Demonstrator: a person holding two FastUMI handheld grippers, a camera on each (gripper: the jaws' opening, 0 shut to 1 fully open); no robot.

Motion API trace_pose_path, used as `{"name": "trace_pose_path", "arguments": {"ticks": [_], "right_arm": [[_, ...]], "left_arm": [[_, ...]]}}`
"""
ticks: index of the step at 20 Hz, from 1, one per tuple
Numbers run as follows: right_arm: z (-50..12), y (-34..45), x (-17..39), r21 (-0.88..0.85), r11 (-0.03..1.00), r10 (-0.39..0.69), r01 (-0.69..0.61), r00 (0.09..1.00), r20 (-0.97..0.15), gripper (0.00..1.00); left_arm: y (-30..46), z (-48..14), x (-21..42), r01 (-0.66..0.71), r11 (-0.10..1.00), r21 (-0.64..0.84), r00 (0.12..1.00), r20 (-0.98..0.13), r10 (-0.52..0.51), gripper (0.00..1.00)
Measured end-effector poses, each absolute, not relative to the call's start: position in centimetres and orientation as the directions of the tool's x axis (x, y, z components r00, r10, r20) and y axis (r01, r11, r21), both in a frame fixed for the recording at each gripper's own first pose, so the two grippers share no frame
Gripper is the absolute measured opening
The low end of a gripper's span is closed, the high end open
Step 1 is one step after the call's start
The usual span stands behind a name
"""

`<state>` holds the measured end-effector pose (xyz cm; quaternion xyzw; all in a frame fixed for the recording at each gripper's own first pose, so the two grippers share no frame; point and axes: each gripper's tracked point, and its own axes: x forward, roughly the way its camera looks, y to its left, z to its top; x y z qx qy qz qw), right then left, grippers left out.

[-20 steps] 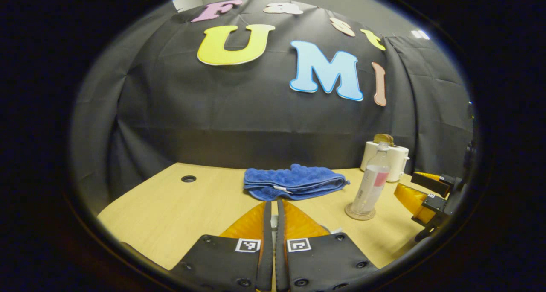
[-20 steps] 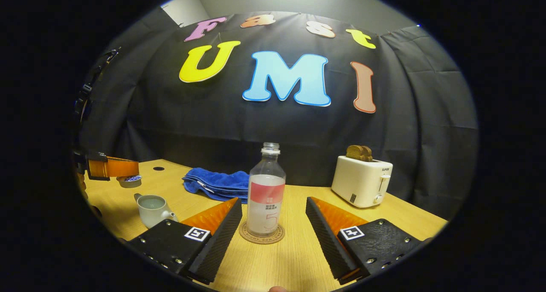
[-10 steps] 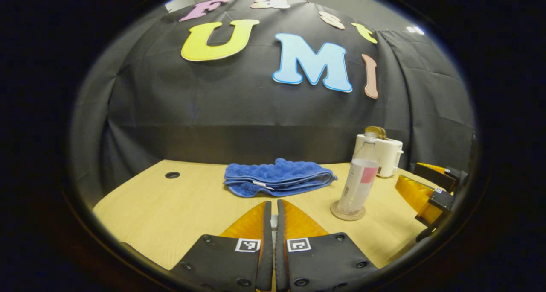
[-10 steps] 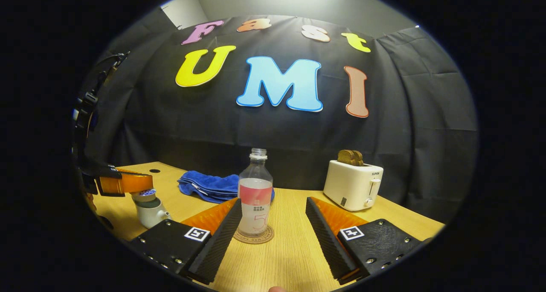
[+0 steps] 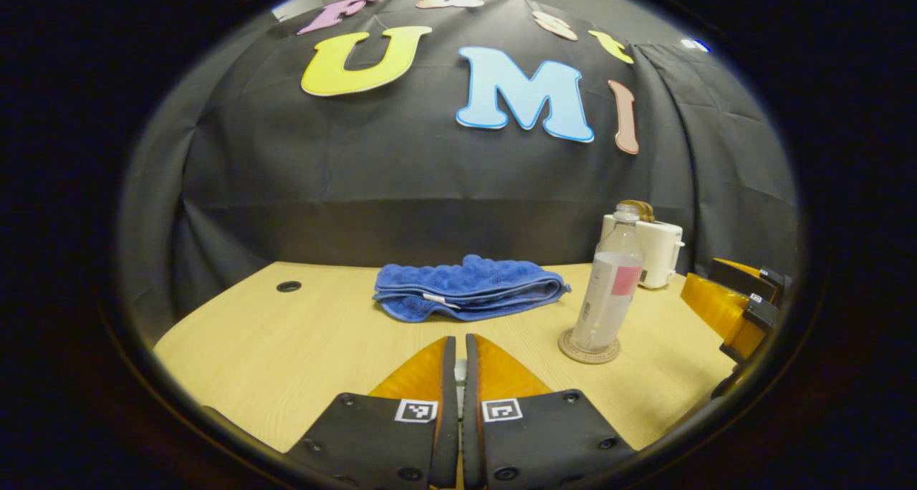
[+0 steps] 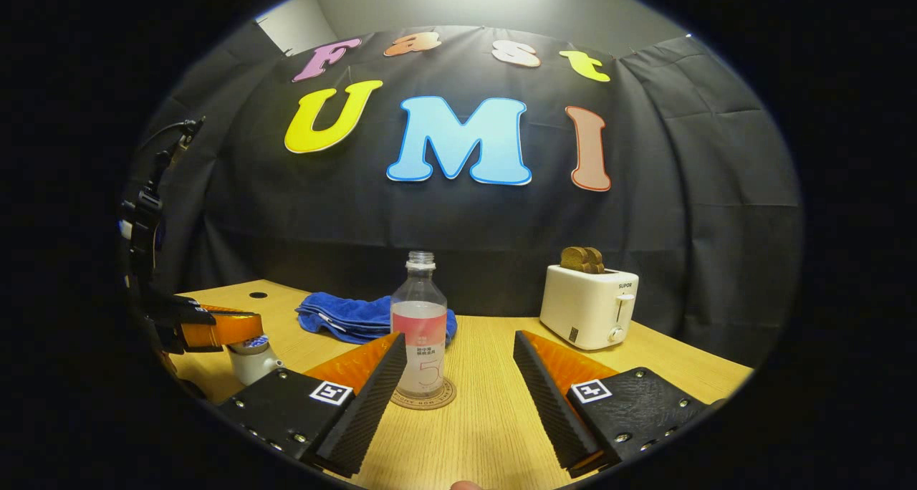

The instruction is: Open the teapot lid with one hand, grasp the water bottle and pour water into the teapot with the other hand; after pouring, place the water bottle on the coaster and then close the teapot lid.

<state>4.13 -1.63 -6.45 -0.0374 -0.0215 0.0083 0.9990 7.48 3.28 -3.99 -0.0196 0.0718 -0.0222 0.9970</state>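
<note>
Pale wood is what we see first: the table (image 6: 487,433) runs across both views under everything else. On it, toward the back, a white toaster (image 6: 589,306) stands with bread in its slots, and a folded blue towel (image 5: 466,287) lies to its left in the right gripper view. We find the water bottle (image 6: 420,325) upright, uncapped, on the round coaster (image 6: 424,402); in the left gripper view that same bottle (image 5: 609,289) stands on its coaster (image 5: 589,348) in front of the toaster.

Our right gripper (image 6: 458,375) sits low over the table with its fingers spread wide; it has hold of nothing, and the bottle stands just past its left finger, apart from both. Our left gripper (image 5: 458,361) has its fingers drawn almost together, with a sliver of something pale in the gap. In the right gripper view we see it at the left edge, directly over the white teapot (image 6: 251,362), with the lid (image 6: 249,344) at its tips. We cannot tell whether the lid is seated on the pot or just above it.
</note>
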Motion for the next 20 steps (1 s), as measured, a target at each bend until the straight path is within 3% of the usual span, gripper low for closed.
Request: {"name": "trace_pose_path", "arguments": {"ticks": [4,6,8,13,15,18,20], "right_arm": [[-6.5,-1.7,4.1,-0.077,0.997,0.019,-0.016,0.999,0.043,0.95],[-6.5,-1.6,4.1,-0.075,0.997,0.021,-0.018,0.999,0.043,0.95],[-6.7,-1.5,4.1,-0.071,0.997,0.026,-0.023,0.999,0.037,0.95],[-6.7,-0.3,3.5,-0.061,0.997,0.051,-0.049,0.998,0.039,0.95],[-7.2,0.4,3.1,-0.055,0.997,0.063,-0.062,0.998,0.027,0.95],[-8.3,1.4,2.1,-0.047,0.995,0.087,-0.087,0.996,0.005,0.95],[-8.6,1.8,1.2,-0.048,0.995,0.093,-0.092,0.996,0.000,0.95]], "left_arm": [[3.6,-4.0,7.3,0.027,0.998,-0.060,0.990,-0.135,-0.035,0.18],[3.7,-4.1,7.3,0.024,0.998,-0.059,0.990,-0.137,-0.032,0.18],[3.8,-4.0,7.2,0.021,0.998,-0.065,0.990,-0.137,-0.030,0.12],[3.3,-3.5,5.3,0.027,0.998,-0.064,0.993,-0.117,-0.034,0.12],[2.9,-3.6,4.1,0.032,0.998,-0.058,0.993,-0.112,-0.039,0.18],[1.8,-4.2,2.4,0.056,0.996,-0.069,0.992,-0.107,-0.063,0.18],[1.5,-4.6,1.4,0.060,0.996,-0.068,0.992,-0.111,-0.067,0.12]]}}
